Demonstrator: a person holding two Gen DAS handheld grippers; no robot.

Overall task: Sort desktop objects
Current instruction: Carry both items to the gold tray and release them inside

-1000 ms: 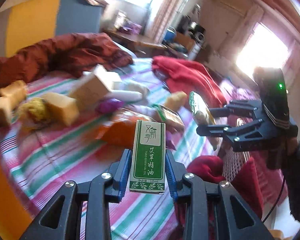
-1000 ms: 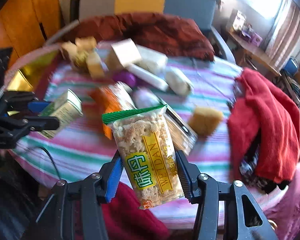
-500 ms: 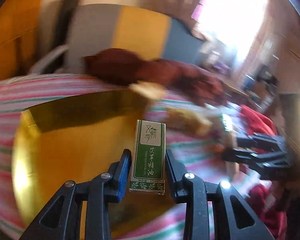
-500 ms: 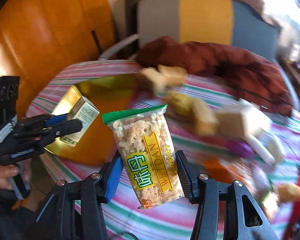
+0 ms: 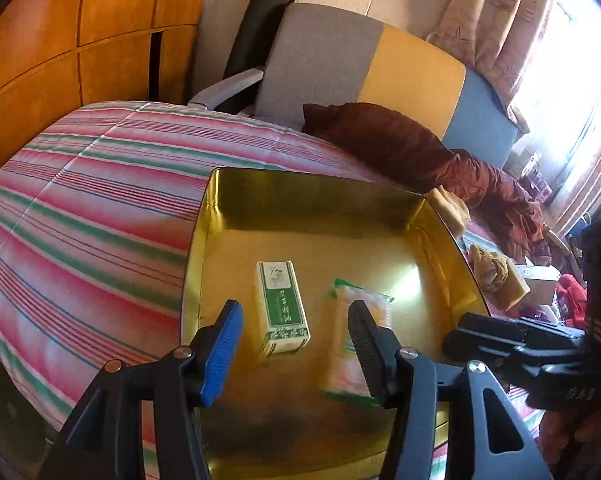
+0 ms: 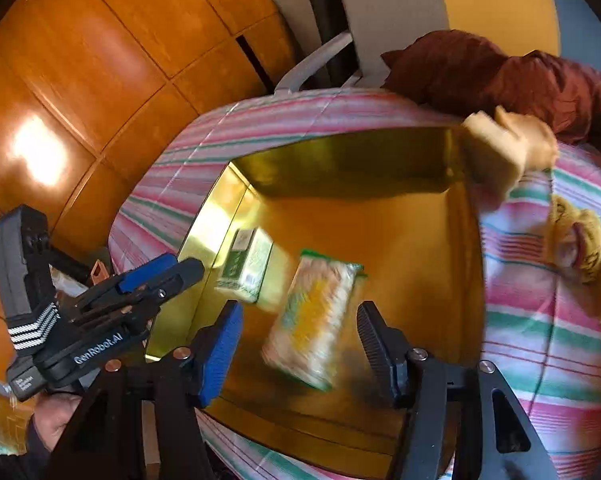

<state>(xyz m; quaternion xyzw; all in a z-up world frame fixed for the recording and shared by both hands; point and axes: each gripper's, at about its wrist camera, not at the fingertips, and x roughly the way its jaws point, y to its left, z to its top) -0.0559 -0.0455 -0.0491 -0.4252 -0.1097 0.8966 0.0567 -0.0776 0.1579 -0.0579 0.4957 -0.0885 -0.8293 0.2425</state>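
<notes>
At the far left of the right wrist view, the left gripper (image 6: 180, 270) is seen from the side, borne by a hand (image 6: 54, 412) at the lower edge, above the left rim of the gold tray (image 6: 420, 264). In its own view the left gripper (image 5: 294, 340) is shown with its jaws opening and nothing clasped; the green and white box (image 5: 282, 310) is seen between the two pads but beyond them, lying flat on the floor of the gold tray (image 5: 300, 204) and touched by neither. Just to the right of the box, the snack packet (image 5: 356, 344) lies on the same tray floor, partly hidden behind the right-hand finger. In the right wrist view the right gripper (image 6: 298, 346) is likewise shown with its jaws opening and empty; the snack packet (image 6: 314, 316) is framed between the pads, blurred, clear of both, and whether it has yet settled on the tray cannot be told. The green and white box (image 6: 246, 266) is seen to its left, near the tray's left wall. The striped cloth (image 5: 92, 208) under the tray is shown widely only in the left view, along with the chair (image 5: 364, 68) and the curtained window (image 5: 560, 80); there the right gripper (image 5: 492, 336) appears only as a dark shape at the right edge. The wooden panelling (image 6: 100, 60) is given most fully by the right view, and pale spongy blocks (image 6: 508, 148) touching the tray's far right corner are plainer there.
</notes>
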